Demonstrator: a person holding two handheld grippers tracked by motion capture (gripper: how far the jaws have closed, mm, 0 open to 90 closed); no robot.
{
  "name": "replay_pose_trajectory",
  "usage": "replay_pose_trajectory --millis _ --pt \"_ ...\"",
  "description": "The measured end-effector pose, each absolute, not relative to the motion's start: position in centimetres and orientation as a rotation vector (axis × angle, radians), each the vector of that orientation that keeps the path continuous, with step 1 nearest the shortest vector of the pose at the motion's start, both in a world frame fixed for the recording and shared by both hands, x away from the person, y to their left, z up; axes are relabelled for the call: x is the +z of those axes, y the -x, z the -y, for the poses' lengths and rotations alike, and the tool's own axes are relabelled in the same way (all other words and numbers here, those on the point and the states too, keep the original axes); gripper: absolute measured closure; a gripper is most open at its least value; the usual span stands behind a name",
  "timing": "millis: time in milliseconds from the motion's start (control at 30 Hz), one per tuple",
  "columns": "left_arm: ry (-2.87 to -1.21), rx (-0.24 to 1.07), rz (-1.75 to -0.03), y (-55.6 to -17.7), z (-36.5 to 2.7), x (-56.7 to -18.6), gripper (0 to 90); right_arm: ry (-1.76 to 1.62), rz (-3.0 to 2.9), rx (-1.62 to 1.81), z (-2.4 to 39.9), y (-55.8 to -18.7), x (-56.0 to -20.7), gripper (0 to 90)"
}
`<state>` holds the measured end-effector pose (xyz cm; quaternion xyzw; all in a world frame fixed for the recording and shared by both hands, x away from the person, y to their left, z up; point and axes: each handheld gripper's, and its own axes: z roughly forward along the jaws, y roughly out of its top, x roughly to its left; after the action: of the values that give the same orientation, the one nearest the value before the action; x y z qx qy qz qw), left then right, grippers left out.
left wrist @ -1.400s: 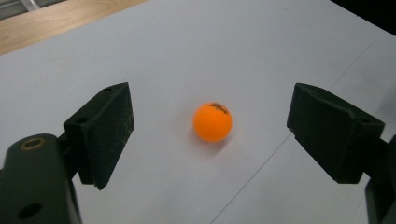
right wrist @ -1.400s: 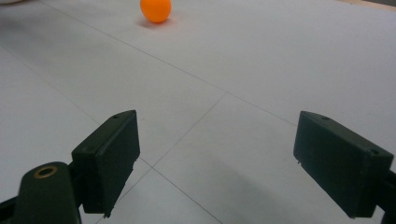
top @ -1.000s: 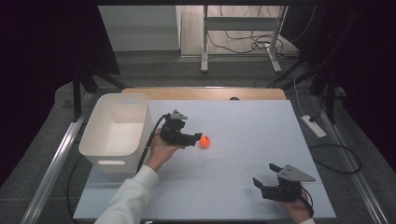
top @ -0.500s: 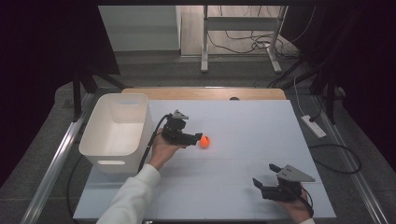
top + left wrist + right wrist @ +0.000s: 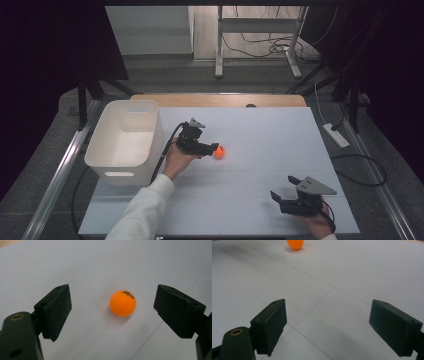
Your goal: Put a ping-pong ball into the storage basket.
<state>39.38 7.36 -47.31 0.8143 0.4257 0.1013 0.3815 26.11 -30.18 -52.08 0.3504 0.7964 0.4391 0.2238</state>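
Now small orange ball, glossy, dark print on top; left gripper jaws spread, untouching.

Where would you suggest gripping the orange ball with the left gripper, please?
Probably across its widest middle. The orange ball is round and lies free on the white table, already centred between the open left gripper pads, so keep this low approach and close evenly.

A lab: black curtains, floor cables, framed table.
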Motion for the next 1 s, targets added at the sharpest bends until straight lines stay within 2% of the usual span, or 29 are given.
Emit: replay_pose_trajectory --millis 1000 --pt "-2.156 0.193 -1.078 -40.6 -4.4 -50.0 14.9 -0.969 -2.212 1.205 30.1 -26.1 -52.2 14.7"
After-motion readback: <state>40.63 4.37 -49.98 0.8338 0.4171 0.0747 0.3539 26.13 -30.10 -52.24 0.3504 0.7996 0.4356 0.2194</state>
